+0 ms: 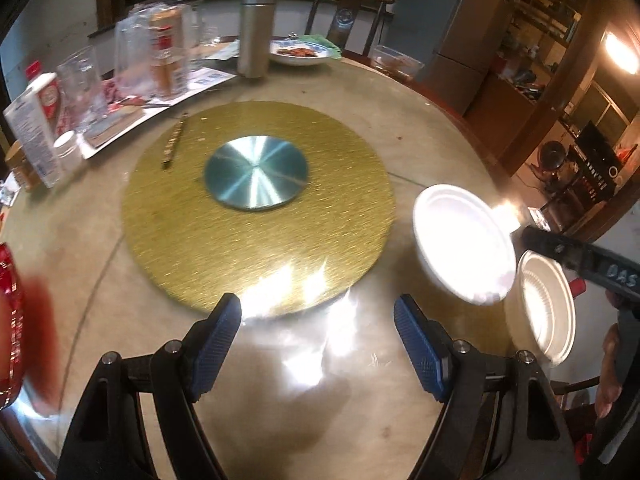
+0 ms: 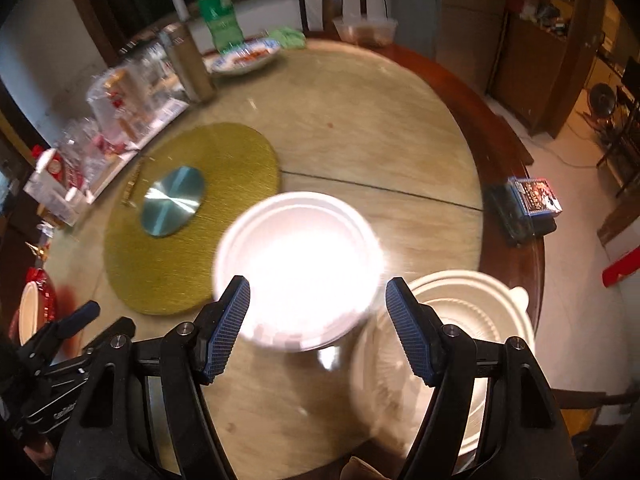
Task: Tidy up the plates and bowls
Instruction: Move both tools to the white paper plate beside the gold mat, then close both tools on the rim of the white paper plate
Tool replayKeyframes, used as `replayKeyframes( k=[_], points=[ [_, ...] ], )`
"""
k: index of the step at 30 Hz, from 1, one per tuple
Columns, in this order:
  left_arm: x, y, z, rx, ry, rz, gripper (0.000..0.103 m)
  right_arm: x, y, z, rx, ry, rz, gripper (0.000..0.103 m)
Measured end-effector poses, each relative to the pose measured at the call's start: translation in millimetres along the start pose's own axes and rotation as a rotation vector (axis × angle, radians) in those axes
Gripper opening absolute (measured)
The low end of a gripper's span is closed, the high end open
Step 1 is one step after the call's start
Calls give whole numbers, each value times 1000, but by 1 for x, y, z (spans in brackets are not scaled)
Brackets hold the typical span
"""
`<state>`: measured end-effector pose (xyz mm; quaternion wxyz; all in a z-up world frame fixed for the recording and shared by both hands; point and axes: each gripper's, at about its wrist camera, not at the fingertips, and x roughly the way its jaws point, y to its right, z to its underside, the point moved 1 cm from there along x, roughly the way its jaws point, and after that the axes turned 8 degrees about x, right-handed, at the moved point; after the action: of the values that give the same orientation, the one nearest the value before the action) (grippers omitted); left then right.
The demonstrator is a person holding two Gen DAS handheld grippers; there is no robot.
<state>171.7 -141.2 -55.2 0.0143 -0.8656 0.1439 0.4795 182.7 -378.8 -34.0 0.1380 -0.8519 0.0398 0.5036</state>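
Observation:
A white bowl [image 2: 298,268] stands on the round table, just ahead of my right gripper [image 2: 318,304], whose jaws are open wide and apart from the bowl's near rim. The bowl also shows in the left wrist view [image 1: 464,242] at the right. A white plate [image 2: 448,344] lies at the table's near right edge, under the right finger; it also shows in the left wrist view [image 1: 546,306]. My left gripper [image 1: 318,332] is open and empty over bare table, in front of the gold turntable [image 1: 256,208].
Glasses, a carton [image 1: 34,136], a steel flask [image 1: 256,28] and a food plate [image 1: 300,53] crowd the far left and back of the table. A red packet [image 1: 10,320] sits at the left edge. A card box [image 2: 536,198] lies on the right rim.

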Motion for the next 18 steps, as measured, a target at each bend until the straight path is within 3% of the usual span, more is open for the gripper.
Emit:
replayKeyframes(
  k=[2, 11, 18],
  points=[
    [6, 9, -6, 5, 1, 5, 79, 11, 10, -11, -2, -26, 35, 71],
    [51, 38, -23, -19, -66, 30, 79, 47, 30, -37, 4, -114, 20, 71],
    [62, 50, -33, -31, -68, 34, 79, 64, 29, -38, -41, -162, 25, 62]
  ],
)
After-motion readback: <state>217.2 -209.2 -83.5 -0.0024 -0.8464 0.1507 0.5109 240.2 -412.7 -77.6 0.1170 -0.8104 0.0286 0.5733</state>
